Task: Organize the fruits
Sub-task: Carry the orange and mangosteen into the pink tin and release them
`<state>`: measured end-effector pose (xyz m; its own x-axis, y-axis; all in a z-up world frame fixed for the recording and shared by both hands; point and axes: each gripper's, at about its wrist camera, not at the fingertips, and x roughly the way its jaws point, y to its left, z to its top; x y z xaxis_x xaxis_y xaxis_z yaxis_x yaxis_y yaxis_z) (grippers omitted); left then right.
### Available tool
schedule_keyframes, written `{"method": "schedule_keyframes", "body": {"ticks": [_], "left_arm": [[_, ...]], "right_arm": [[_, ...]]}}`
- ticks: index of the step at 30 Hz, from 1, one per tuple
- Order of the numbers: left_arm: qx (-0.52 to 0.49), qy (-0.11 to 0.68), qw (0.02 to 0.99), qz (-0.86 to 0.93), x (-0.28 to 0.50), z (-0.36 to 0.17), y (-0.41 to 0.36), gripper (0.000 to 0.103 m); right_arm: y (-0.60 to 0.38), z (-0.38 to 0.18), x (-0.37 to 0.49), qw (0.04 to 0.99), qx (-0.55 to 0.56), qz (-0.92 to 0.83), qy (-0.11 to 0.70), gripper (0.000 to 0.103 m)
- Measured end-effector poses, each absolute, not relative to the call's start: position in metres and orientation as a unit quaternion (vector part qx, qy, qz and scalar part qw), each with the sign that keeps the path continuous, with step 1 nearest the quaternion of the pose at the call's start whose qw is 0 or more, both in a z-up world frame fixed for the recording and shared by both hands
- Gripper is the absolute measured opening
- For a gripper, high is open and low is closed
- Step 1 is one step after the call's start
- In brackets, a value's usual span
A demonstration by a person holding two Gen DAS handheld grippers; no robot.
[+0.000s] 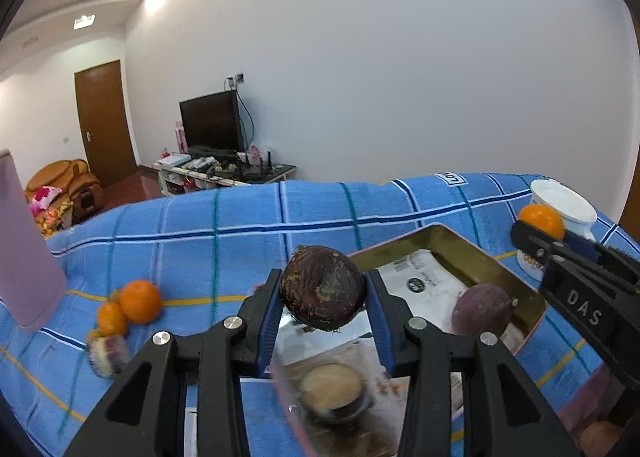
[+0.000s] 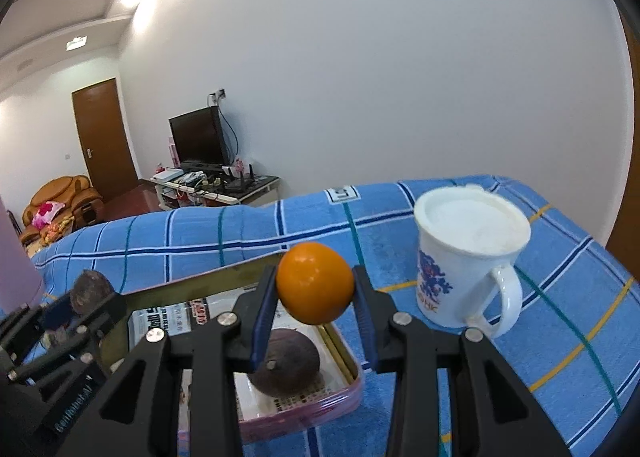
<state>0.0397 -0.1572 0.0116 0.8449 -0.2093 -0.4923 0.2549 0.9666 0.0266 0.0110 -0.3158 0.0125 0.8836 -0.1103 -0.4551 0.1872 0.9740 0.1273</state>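
Observation:
My left gripper [image 1: 323,291] is shut on a dark brown, rough-skinned round fruit [image 1: 323,287], held above the near end of a gold-lined tin tray [image 1: 472,253]. One purple fruit [image 1: 482,309] lies inside that tray. My right gripper [image 2: 315,289] is shut on a small orange [image 2: 315,288], hanging over the tray's [image 2: 340,345] right side with the purple fruit [image 2: 286,361] beneath it. The right wrist view also shows the left gripper [image 2: 80,309] with its dark fruit [image 2: 90,291] at the far left. Two oranges [image 1: 140,301] lie on the blue checked cloth [image 1: 224,249] to the left.
A white mug [image 2: 468,257] with a blue print stands just right of the tray. A pink object [image 1: 24,257] stands at the cloth's left end, and a blurred speckled item [image 1: 107,353] lies beside the oranges. Printed paper lines the tray's bottom.

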Motion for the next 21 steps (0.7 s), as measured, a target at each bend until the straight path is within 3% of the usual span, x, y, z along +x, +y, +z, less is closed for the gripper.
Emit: {"method": "schedule_keyframes", "body": {"ticks": [21], "left_arm": [[0.107, 0.296, 0.934, -0.169, 0.039, -0.01, -0.195, 0.042]], "right_arm": [[-0.294, -0.015, 0.054, 0.95, 0.058, -0.034, 0.304, 0.041]]}}
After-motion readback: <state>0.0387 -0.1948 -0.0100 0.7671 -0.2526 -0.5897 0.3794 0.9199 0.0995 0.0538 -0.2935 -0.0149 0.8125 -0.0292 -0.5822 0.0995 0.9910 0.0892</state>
